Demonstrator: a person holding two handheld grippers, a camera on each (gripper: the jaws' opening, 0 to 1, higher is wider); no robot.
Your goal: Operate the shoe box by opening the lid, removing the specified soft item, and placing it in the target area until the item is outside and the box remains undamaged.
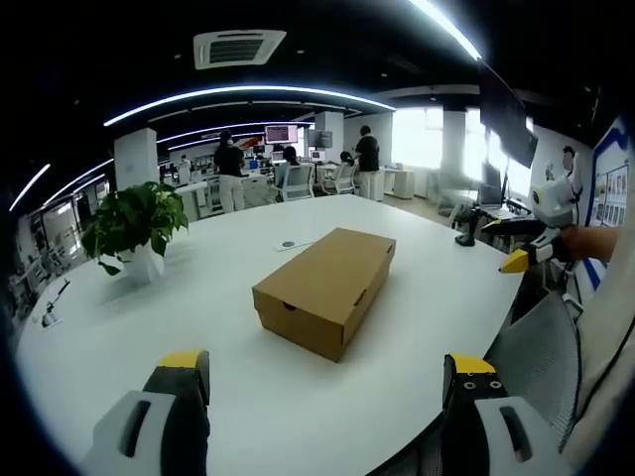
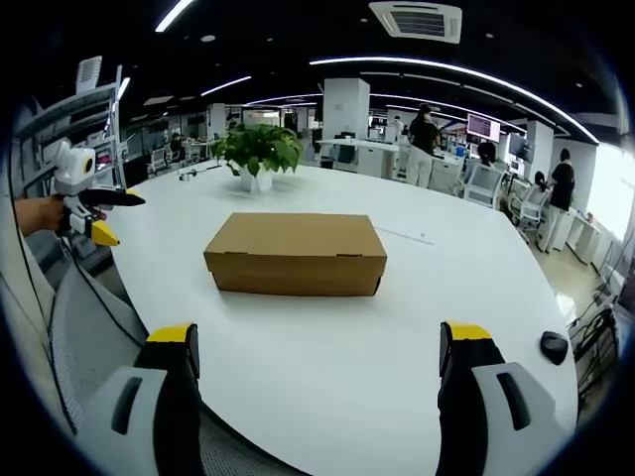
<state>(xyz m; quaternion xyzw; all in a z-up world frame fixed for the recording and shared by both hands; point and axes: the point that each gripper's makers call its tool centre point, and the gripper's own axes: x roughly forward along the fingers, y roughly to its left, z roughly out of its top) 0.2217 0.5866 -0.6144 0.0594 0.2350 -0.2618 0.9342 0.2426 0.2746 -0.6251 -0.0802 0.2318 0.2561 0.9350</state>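
Item: cardboard shoe box, lid closed, lying flat near the middle of the white table, well apart from both my claws. My left gripper: jaws wide apart, nothing between them, hovering over the table's near edge. My right gripper: jaws likewise spread, holding nothing. Further off: potted plant behind the box; black mouse at the table's edge.
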